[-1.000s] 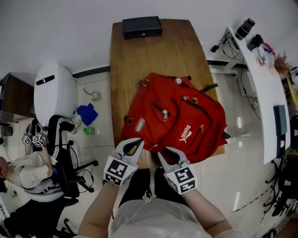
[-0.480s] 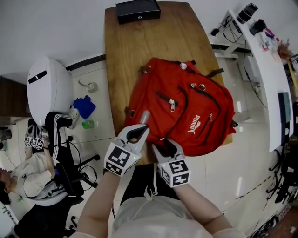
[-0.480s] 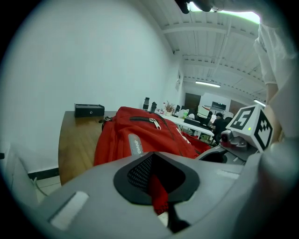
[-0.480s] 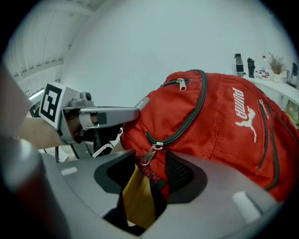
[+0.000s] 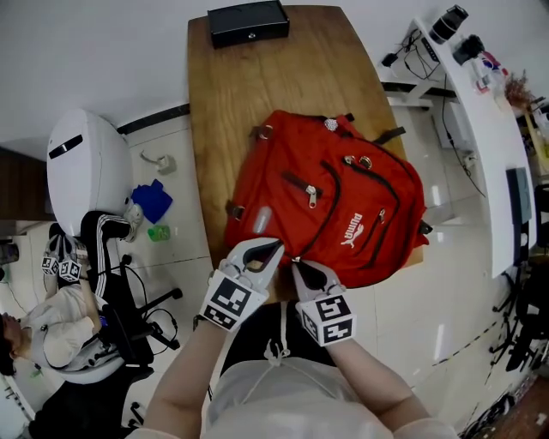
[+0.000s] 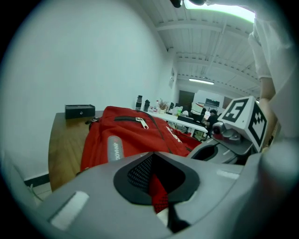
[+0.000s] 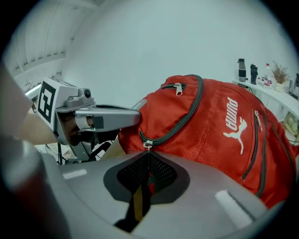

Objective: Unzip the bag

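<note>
Red backpack (image 5: 330, 206) lies at centre frame on the wooden table (image 5: 249, 86); left gripper (image 5: 268, 251) is clamped on a fold of its near edge, right gripper (image 5: 298, 263) closed on the main zipper pull (image 7: 148, 144), which may slip free if tugged off the track line.

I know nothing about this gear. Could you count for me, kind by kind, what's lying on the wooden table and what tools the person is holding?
red backpack: 1
black box: 1
hand-held gripper: 2, the left hand-held gripper shut on the red backpack's fabric, the right hand-held gripper shut on its zipper pull
Total: 4
</note>
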Demonstrator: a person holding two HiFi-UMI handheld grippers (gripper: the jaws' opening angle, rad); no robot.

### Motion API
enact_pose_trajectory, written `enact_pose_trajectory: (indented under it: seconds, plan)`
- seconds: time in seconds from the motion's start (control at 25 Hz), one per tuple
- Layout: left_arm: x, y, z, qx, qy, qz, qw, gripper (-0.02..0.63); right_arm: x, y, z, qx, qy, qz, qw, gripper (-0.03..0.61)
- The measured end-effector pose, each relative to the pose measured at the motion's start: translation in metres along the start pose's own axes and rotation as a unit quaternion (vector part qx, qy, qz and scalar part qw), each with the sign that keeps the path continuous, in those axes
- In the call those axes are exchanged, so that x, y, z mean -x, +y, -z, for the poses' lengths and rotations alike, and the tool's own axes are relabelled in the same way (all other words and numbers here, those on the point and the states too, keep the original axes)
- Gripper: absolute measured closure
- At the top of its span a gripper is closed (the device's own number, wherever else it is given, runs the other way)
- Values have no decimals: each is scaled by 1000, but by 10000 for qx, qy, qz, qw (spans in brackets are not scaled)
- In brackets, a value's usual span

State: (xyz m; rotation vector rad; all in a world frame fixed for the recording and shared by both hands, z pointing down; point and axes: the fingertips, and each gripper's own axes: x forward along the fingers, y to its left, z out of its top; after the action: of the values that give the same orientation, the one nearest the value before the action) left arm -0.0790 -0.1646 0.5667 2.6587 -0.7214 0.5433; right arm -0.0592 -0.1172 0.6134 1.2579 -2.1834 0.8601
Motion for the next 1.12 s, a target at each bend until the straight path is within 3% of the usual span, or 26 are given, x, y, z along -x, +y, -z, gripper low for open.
enact_pose_trajectory:
  seconds: [0.28, 0.44, 0.8, 1.12]
  plan:
    - [-11, -6, 3, 118, 174, -12, 9998, 609, 17, -14, -8, 705, 317, -188, 9968, 569]
    - [-17, -3, 8, 318, 512, -34, 9982, 608, 24, -28, -9, 1124, 482, -246, 9922, 569]
    - [-17, 4, 23, 519, 970, -43, 9939, 607, 26, -47, -13, 1962, 845, -395, 9761, 569]
    - [-19, 1, 24, 588, 1207, 203, 9907, 607, 30, -62, -12, 2338, 1320, -666, 9610, 569]
